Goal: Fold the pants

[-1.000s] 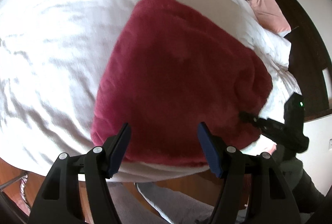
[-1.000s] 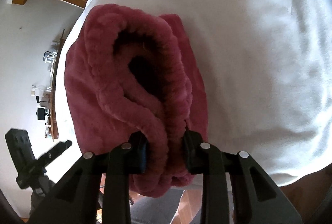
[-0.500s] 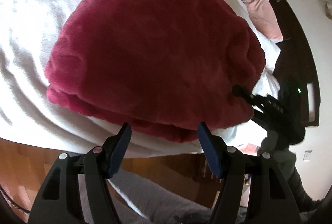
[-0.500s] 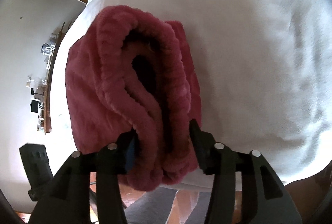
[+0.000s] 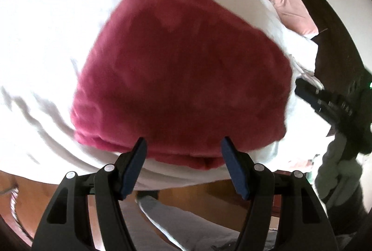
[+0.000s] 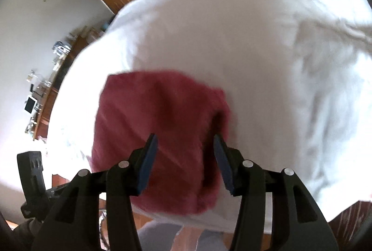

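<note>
The red fleece pants are lying as a compact folded bundle near the close edge of the white bedspread, which suggests the folding is essentially finished. The left gripper is hovering above the bundle's near edge with its jaws wide and nothing between them. The right gripper is likewise standing apart and empty over the pants, apparently clearing the fabric.
</note>
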### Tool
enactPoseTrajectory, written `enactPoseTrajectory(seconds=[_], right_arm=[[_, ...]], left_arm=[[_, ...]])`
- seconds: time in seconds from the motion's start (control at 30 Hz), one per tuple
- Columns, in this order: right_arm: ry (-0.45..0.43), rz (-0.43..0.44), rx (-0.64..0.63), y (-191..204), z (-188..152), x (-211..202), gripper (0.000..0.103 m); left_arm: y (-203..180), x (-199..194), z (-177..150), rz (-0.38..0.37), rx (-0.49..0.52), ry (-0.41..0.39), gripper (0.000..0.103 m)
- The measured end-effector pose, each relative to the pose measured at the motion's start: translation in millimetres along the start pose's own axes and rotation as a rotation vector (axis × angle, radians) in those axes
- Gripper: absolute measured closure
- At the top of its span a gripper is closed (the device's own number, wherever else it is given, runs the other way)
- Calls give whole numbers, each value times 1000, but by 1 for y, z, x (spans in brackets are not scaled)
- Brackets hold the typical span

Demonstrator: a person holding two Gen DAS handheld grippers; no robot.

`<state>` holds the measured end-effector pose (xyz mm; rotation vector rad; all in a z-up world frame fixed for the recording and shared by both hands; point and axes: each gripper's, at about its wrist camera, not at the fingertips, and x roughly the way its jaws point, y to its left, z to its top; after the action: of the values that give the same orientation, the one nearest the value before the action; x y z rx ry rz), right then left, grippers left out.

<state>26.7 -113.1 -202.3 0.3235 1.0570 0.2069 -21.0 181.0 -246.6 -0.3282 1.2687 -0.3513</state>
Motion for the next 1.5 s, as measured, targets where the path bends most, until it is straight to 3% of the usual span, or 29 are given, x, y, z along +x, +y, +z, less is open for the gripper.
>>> enactPoseTrajectory(seconds=[0.13, 0.27, 0.47, 0.6, 0.8, 1.0, 1.17, 1.37, 1.5], right_arm=[[-5, 41, -24, 14, 22, 13, 52], [39, 14, 25, -2, 31, 41, 52], [96, -31, 133, -35, 24, 72, 52], [122, -74, 159, -43, 19, 92, 52], [137, -114, 180, -43, 21, 115, 52], [121, -131, 129, -24, 29, 89, 52], [91, -103, 70, -3, 18, 47, 52], [181, -50, 0, 11, -26, 35, 52], [217, -77, 2, 0, -45, 48, 52]], left_arm=[[-8, -11, 20, 26, 60, -55, 37], [-11, 3, 45, 46, 94, -67, 37], [3, 45, 73, 79, 118, 14, 37], [16, 64, 72, 95, 184, 83, 37], [5, 84, 73, 111, 278, 129, 35], [-2, 75, 87, 76, 280, 172, 34], [-19, 53, 87, 25, 356, 158, 34], [-43, 55, 61, -24, 444, 196, 34], [-47, 67, 37, -8, 467, 227, 34]])
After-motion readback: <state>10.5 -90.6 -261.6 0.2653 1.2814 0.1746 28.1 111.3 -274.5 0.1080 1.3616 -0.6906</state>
